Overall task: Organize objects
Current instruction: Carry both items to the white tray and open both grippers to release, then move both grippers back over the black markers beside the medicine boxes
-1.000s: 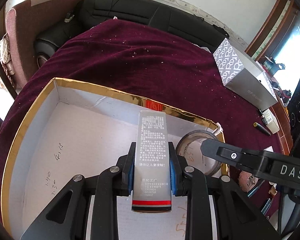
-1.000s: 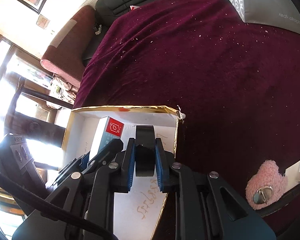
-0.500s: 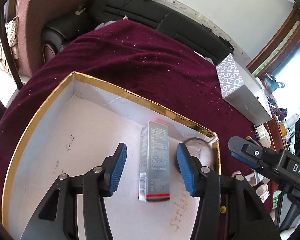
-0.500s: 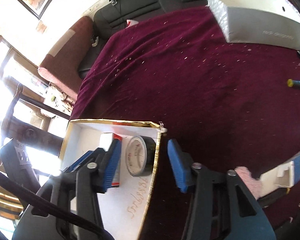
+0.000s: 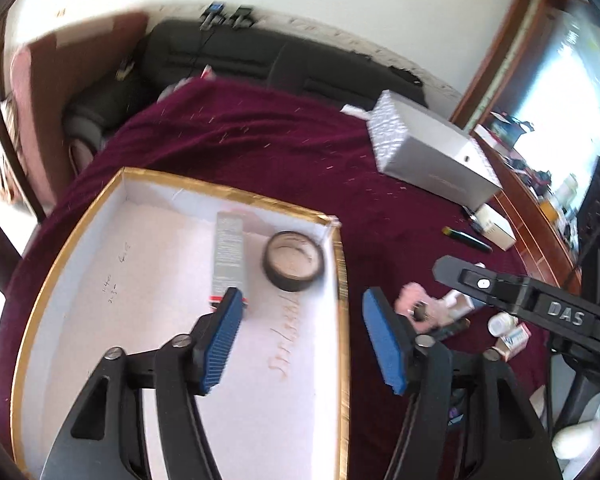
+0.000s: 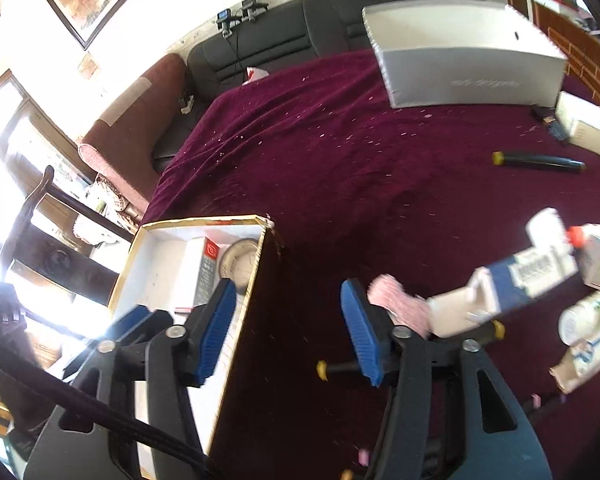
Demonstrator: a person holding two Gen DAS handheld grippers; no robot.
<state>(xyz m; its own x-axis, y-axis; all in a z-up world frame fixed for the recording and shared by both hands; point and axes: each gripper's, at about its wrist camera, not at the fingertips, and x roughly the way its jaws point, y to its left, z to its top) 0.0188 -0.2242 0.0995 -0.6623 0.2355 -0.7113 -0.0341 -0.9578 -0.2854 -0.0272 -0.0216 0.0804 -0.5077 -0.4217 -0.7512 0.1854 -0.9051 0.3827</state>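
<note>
From my left wrist, my left gripper (image 5: 300,336) tilts down over the gold-rimmed box (image 5: 342,280), jaws just opened and empty; the slim carton (image 5: 229,252) and tape roll (image 5: 294,255) lie inside, blurred. From my right wrist, my right gripper (image 6: 286,332) straddles the box wall, jaws likewise just opened and empty, its left finger (image 6: 216,324) hiding part of the roll.

Gold-rimmed box (image 5: 342,280) near end cut off; lettering on silver carton (image 5: 229,252) blurred

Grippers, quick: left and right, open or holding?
Left gripper: open, jaws just widened, holding nothing.
Right gripper: open, jaws just widened, holding nothing.
</note>
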